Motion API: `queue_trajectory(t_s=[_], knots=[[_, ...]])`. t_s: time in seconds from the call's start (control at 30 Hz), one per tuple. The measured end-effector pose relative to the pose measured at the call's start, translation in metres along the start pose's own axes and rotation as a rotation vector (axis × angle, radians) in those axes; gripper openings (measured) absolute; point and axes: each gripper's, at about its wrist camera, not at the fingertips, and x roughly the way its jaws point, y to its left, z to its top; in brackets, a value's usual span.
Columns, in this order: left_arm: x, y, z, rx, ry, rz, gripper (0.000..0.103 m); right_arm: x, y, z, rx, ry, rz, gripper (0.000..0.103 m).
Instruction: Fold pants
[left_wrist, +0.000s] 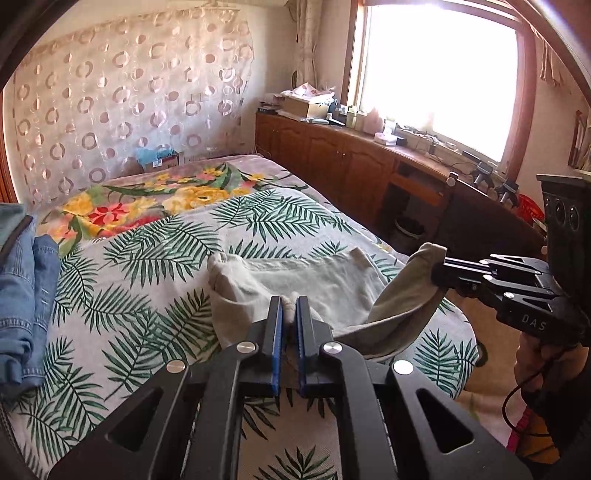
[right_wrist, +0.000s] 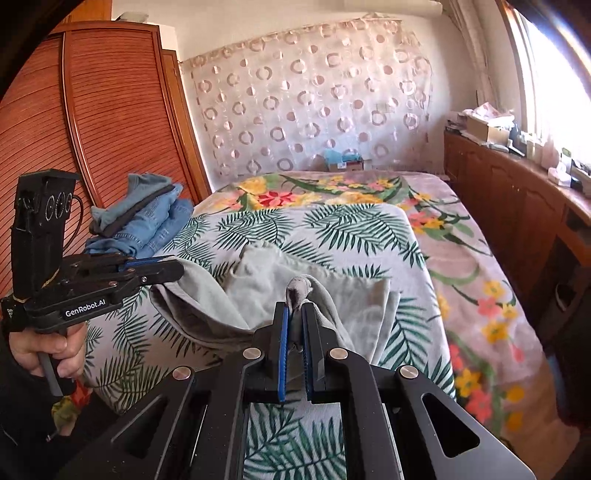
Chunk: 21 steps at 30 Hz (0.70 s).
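Pale grey-beige pants (left_wrist: 314, 280) lie on the palm-leaf sheet of the bed, partly lifted at the near end. My left gripper (left_wrist: 290, 308) is shut on a bunched edge of the cloth. In the same view my right gripper (left_wrist: 437, 273) comes in from the right, shut on another part of the cloth, which hangs in a loop between the two. From the right wrist view the pants (right_wrist: 266, 284) spread ahead. There my right gripper (right_wrist: 295, 310) pinches a fold that pokes up between its fingers. My left gripper (right_wrist: 177, 271) holds the edge at the left.
A pile of blue denim clothes (left_wrist: 26, 295) (right_wrist: 155, 221) sits at the left of the bed. A flowered blanket (left_wrist: 155, 199) covers the far half. Wooden cabinets (left_wrist: 332, 155) with clutter run under the window on the right. A slatted wardrobe (right_wrist: 110, 110) stands left.
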Motion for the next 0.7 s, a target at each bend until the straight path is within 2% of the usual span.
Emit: queue_trajectory(t_s=[0.53,0.7], knots=[[0.050,0.018,0.020,0.009,0.076,0.040,0.008,0.042,-0.005,0.013,-0.039,0.031,-0.040,0.007],[0.061,0.026,0.026,-0.025,0.078,0.041,0.008,0.053,-0.010,0.018,-0.026,0.042,-0.052,0.007]])
